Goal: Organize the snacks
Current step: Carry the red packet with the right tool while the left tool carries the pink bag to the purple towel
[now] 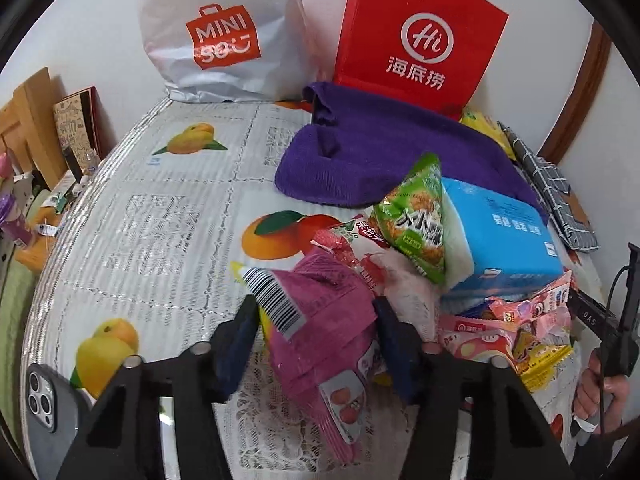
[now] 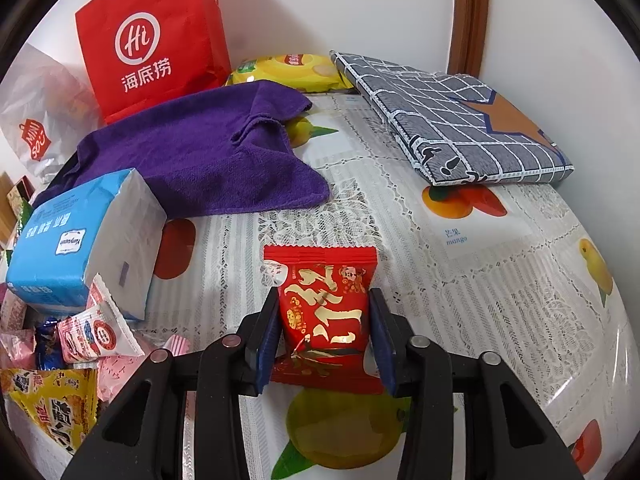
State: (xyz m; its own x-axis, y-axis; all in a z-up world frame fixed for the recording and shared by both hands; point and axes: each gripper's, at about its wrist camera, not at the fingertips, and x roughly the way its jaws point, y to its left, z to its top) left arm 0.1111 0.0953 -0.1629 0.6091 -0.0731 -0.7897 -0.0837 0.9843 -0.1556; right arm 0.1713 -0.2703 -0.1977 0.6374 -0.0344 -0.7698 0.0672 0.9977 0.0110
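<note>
My left gripper [image 1: 316, 316] is shut on a pink snack bag [image 1: 320, 332] with a barcode label, held over the table. Beyond it lie a green snack pack [image 1: 420, 216], a red-and-white pack [image 1: 360, 248] and a heap of small pink and yellow packets [image 1: 516, 328]. My right gripper [image 2: 324, 320] is shut on a red snack packet [image 2: 324, 304] with gold lettering, just above the fruit-print tablecloth [image 2: 480, 280]. Small snack packets [image 2: 80, 340] lie at the left in the right wrist view.
A blue tissue pack [image 1: 504, 232] [image 2: 76, 240] sits by the snack heap. A purple towel [image 1: 380, 148] [image 2: 208, 148], a red paper bag [image 1: 416, 36] [image 2: 152, 40], a white Miniso bag [image 1: 220, 36], a checked folded cloth [image 2: 460, 120], a yellow pack [image 2: 288, 72] and a phone [image 1: 48, 400] are around.
</note>
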